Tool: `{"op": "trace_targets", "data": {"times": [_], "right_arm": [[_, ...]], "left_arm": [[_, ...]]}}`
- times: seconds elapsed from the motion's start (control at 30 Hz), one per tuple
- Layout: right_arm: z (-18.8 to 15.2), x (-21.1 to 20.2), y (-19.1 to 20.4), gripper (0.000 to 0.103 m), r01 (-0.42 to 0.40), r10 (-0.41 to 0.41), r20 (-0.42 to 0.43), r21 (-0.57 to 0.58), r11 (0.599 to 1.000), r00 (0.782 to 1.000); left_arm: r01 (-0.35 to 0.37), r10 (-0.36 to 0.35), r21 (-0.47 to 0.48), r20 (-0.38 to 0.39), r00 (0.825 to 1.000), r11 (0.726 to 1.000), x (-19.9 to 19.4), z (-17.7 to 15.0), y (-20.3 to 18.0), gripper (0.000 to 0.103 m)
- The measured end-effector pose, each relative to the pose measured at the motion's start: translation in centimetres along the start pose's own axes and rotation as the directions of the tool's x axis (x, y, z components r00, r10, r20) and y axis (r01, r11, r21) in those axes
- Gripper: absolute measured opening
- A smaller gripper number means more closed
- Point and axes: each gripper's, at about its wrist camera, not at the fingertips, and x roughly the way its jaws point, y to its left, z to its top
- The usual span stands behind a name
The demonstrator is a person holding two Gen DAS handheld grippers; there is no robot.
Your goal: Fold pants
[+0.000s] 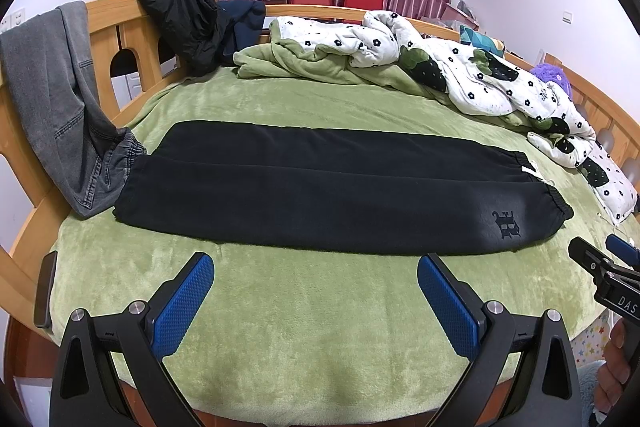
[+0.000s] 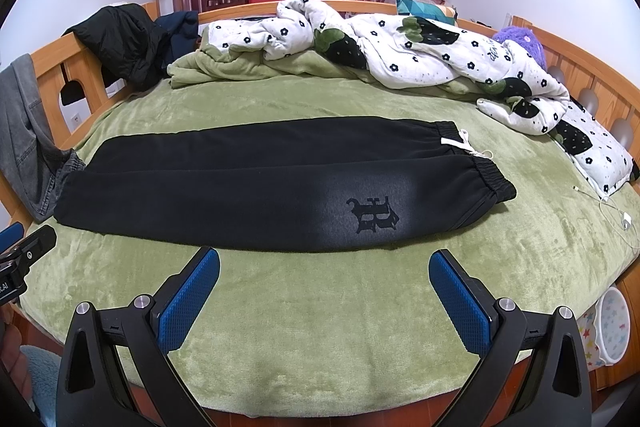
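Note:
Black sweatpants (image 1: 320, 187) lie flat across the green blanket, one leg laid on the other, waistband at the right and cuffs at the left. A dark logo (image 1: 507, 223) sits near the waistband. They also show in the right wrist view (image 2: 256, 187), with a white drawstring (image 2: 460, 143) at the waist. My left gripper (image 1: 315, 269) is open and empty, just in front of the pants' near edge. My right gripper (image 2: 324, 265) is open and empty, in front of the logo (image 2: 374, 215). Each gripper shows at the edge of the other's view.
Grey jeans (image 1: 60, 99) hang over the wooden bed rail (image 1: 108, 7) and touch the cuffs. A black jacket (image 1: 184, 19) and a flowered quilt (image 1: 460, 67) lie along the far side. A white charger cable (image 2: 616, 215) lies at the right. A phone (image 1: 46, 291) lies at the left edge.

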Motion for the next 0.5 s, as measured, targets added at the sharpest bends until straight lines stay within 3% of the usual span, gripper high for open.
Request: {"op": "trace_targets", "data": {"times": [0.5], "right_arm": [[-0.2, 0.7, 0.7, 0.103, -0.017, 0.017, 0.000, -0.009, 1.000, 1.000]], "left_arm": [[0.048, -0.048, -0.013, -0.018, 0.999, 0.999, 1.0, 0.1, -0.9, 0.102]]}}
